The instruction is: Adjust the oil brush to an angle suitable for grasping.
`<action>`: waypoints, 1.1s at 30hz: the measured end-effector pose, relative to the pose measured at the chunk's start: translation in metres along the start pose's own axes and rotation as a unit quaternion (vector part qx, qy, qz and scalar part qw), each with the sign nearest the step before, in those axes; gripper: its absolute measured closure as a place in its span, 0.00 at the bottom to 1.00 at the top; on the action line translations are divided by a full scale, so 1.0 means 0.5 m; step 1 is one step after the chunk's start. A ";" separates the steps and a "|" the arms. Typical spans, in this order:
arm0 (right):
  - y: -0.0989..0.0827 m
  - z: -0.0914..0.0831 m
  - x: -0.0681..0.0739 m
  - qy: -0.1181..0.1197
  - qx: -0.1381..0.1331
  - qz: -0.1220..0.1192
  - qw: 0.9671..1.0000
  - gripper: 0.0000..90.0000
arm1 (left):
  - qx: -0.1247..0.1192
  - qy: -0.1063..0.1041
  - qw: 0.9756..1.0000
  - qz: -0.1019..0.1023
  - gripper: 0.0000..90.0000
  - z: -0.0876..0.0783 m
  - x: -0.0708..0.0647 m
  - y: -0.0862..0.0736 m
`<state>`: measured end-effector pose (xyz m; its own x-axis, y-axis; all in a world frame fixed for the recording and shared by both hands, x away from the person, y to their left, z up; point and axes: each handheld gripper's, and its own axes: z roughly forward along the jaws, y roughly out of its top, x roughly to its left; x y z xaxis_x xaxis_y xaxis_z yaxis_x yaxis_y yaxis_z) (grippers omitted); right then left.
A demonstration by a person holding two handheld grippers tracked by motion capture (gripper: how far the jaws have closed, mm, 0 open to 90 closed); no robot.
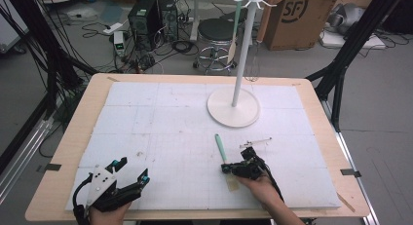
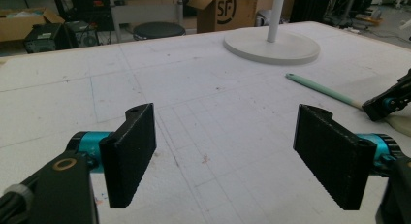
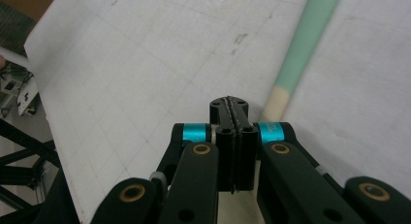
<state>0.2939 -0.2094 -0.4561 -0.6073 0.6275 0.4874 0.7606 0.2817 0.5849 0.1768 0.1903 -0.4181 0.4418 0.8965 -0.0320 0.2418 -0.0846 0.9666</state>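
High view — "SF" on brown cardboard box [image 1: 297, 18] behind table [image 1: 63, 152]

The one marking that reads clearly is "SF", printed in large dark letters inside a partial ring on the side of a brown cardboard box [image 1: 297, 18] standing on the floor beyond the table. The same box [image 2: 225, 10] appears in the left gripper view, again showing "SF" within its curved logo mark. A small device [image 1: 119, 44] on the floor near the black computer cases carries a lit greenish display, possibly digits, but it is too small to read
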 end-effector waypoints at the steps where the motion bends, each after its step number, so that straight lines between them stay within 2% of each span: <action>1: -0.002 -0.004 -0.003 -0.003 -0.001 0.001 1.000 1.00 | 0.000 0.000 1.000 0.001 0.27 0.000 0.000 0.000; 20: -0.020 -0.052 -0.051 -0.014 -0.022 0.033 0.999 1.00 | 0.001 0.000 1.000 0.001 0.27 0.000 0.000 0.000; 28: -0.023 -0.075 -0.071 -0.034 -0.025 0.034 0.999 1.00 | 0.002 0.000 1.000 0.002 0.27 0.001 -0.001 0.000; 33: -0.027 -0.094 -0.089 -0.046 -0.031 0.045 0.997 1.00 | 0.003 0.001 1.000 0.001 0.27 0.002 -0.001 -0.001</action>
<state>0.2998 -0.2754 -0.4551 -0.5121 0.7123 0.4800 0.7937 0.1787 0.5815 0.1774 0.1893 -0.4187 0.4412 0.8969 -0.0290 0.2451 -0.0893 0.9654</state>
